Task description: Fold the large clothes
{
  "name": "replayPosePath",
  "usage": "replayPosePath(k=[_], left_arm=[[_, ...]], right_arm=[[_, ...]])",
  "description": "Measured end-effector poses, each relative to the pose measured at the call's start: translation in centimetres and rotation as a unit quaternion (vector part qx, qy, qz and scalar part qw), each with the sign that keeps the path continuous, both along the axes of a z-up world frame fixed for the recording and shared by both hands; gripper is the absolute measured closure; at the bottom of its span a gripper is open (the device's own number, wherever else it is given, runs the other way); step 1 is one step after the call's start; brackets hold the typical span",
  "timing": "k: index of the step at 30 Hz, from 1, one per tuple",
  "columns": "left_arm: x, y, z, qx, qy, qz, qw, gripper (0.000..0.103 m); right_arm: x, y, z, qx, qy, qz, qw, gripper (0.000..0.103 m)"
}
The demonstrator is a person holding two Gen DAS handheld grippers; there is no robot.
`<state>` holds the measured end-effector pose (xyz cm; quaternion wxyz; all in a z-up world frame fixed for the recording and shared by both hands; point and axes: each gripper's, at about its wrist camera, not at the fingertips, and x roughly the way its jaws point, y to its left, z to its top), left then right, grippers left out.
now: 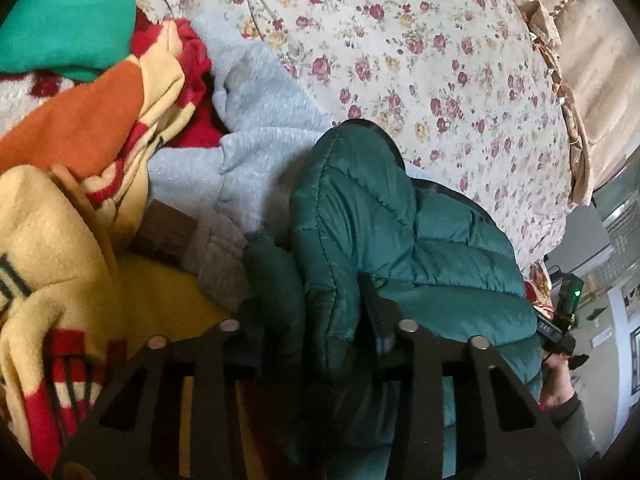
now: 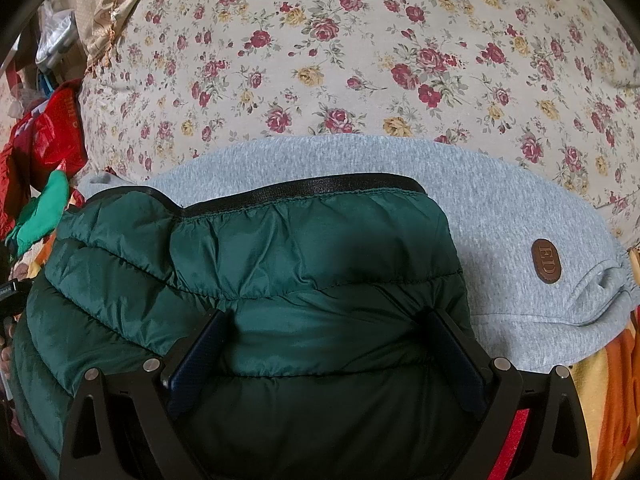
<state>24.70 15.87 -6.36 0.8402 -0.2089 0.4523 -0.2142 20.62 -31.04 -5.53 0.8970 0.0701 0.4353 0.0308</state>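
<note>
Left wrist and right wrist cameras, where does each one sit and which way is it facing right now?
Left wrist: rides on the left hand-held gripper, looking along its fingers at the green puffer jacket pinched between them; the other hand shows at right.
Right wrist: rides on the right hand-held gripper, looking across the jacket's black-trimmed hem toward the floral bedsheet; only its own fingers show.
Shared: jacket, grey sweatshirt, bedsheet.

My left wrist view looks steeply down, close over the green puffer jacket (image 1: 400, 240); my right faces it close, forward across the bed. Both share the grey sweatshirt (image 2: 520, 220) and floral sheet (image 1: 440, 60).
</note>
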Motion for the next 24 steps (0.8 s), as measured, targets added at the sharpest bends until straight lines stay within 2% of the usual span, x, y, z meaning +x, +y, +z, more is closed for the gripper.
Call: replayPosePath(k=[5,10,14,17,21,24], left_arm=[[-0.8,-0.8,0.6,0.043,-0.024,0.019,0.9986,0.073],[-1.5,-2.7,1.2,0.121,-0.055,0.033,0.9906,0.073],[-1.6,-3.6,1.3,0.153,-0.065,0.042,0.9851,0.073],[-1.6,-3.8,1.3,0.163,-0.066,0.048,0.9832,0.073],[-1.6,-4.0,1.3,0.169,-0.067,0.053,0.9819,0.073],[-1.6,-4.1,1.3,0.172,-0.068,0.053,0.9813,0.073]], right_arm=[[-1.2,-1.2,2.0,0.001,-0.012,-0.002,1.000,0.006],[-4.9,-8.0,5.8,0.026,-0.072,-0.061,0.995,0.005],[-6.7,-12.9,4.7,0.078,-0.066,-0.093,0.990,0.005],[-6.7,-13.6,3.2,0.124,-0.043,-0.070,0.989,0.006],[-5.9,-11.1,2.8,0.162,-0.052,-0.008,0.985,0.005],[-5.2,-8.8,1.7,0.149,-0.041,0.028,0.988,0.006]])
